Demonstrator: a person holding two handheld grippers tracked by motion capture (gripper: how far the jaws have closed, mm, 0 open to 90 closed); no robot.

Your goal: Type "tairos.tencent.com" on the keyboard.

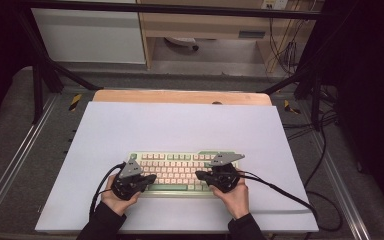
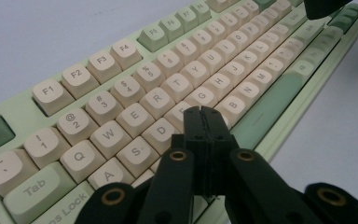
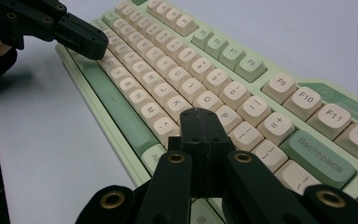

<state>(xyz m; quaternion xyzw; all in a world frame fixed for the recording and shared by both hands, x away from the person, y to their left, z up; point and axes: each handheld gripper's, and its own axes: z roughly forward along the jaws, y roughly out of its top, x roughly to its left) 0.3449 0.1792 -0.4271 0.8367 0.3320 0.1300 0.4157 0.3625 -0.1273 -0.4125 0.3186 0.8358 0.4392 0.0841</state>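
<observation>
Fingers [image 2: 204, 122] of both grippers pressed together, poised over keyboard [image 1: 180, 172] keys, tips facing inward.

My fingers [image 2: 205, 122] are black. The keyboard [image 1: 180, 171] has a pale green case, cream letter keys and darker green spacebar and Backspace. The tabletop [image 1: 180, 127] cover is pale lilac-white.

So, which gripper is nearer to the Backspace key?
Right. The right gripper hangs shut over the keys beside the Backspace key; the left gripper is shut over the keyboard's other end.
</observation>
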